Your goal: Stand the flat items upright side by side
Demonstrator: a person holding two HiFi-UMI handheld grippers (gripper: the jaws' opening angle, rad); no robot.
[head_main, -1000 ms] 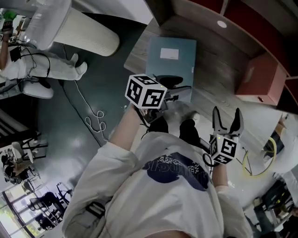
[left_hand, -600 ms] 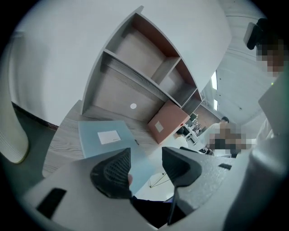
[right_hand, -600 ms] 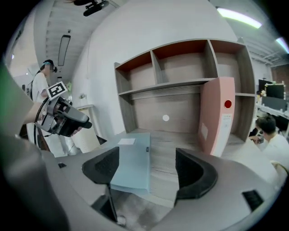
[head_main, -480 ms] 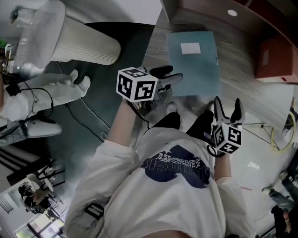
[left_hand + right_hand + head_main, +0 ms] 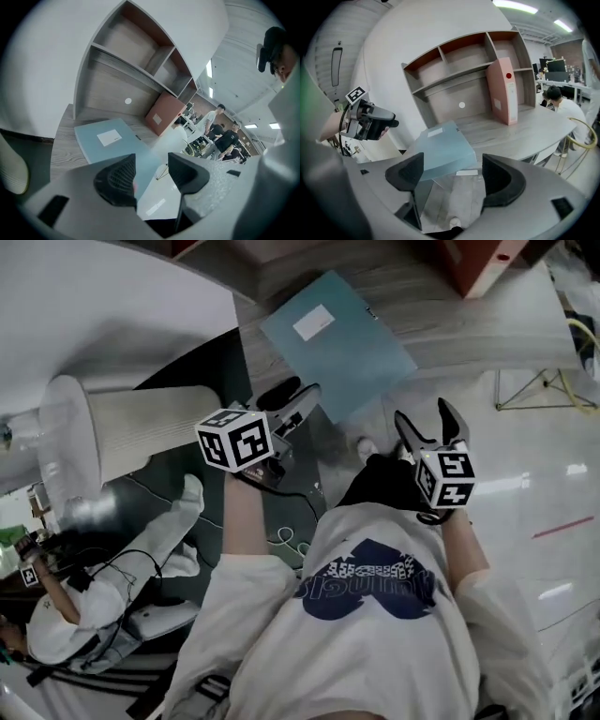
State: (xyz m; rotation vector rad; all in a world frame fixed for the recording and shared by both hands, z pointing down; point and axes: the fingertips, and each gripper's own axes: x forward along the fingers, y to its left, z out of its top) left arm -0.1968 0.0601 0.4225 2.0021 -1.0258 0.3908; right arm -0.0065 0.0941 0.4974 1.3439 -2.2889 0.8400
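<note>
A flat blue-grey folder (image 5: 337, 343) with a white label lies on the wooden desk (image 5: 441, 320), its near corner hanging over the edge. A pink box file (image 5: 504, 91) stands upright on the desk to the right of it. My left gripper (image 5: 292, 407) hovers just off the folder's near left edge, jaws open and empty. My right gripper (image 5: 427, 425) is lower right of the folder, short of the desk, also open and empty. The folder (image 5: 108, 138) shows beyond the jaws in the left gripper view, and the folder (image 5: 440, 150) lies straight ahead in the right gripper view.
An open shelf unit (image 5: 459, 70) rises behind the desk. A white ribbed column (image 5: 122, 427) stands at the left, with a person sitting on the dark floor (image 5: 94, 606) and cables nearby. A yellow-framed stool (image 5: 544, 371) is at the right. Several people stand far off (image 5: 225, 133).
The head view has swung, so the folder now lies tilted near the top. The right gripper has come up and closer to the folder. Both grippers stay open.
</note>
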